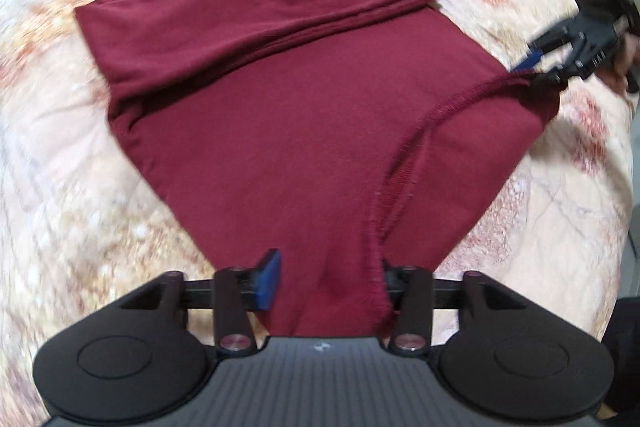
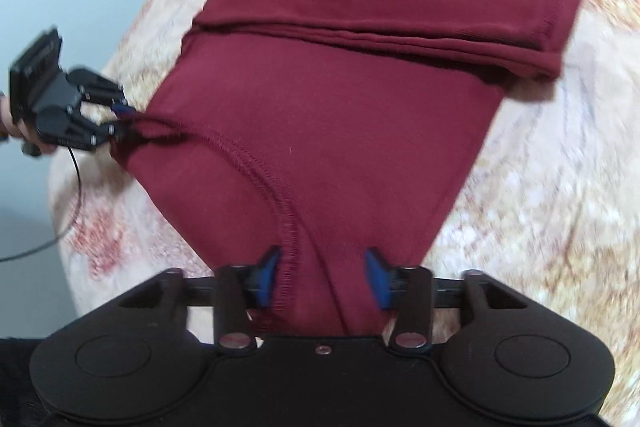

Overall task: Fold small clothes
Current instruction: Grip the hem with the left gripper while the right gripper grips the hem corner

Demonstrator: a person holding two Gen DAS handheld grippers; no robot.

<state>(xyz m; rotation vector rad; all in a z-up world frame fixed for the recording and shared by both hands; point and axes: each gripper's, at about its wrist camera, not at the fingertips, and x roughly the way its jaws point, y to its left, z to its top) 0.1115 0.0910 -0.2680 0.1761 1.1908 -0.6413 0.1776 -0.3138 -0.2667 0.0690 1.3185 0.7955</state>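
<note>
A dark red garment (image 1: pixel 280 99) lies on the bed, its far part folded over into a thick band (image 2: pixel 380 7). Its near hemmed edge (image 2: pixel 256 171) rises toward both grippers at the two near corners. My left gripper (image 1: pixel 326 279) has its jaws wide apart, with one corner of the cloth lying loosely between them and hiding the right pad. My right gripper (image 2: pixel 322 279) is open too, the other corner bunched between its blue pads (image 2: pixel 268 275) without being pinched. Each view shows the other gripper at its corner: the right gripper (image 1: pixel 532 67) and the left gripper (image 2: pixel 120 119).
The bedspread (image 1: pixel 80 187) is cream with orange-red patterns and extends around the garment on all sides. A black cable (image 2: pixel 72 203) hangs below the left gripper. A hand (image 2: pixel 8 123) holds that gripper at the left edge.
</note>
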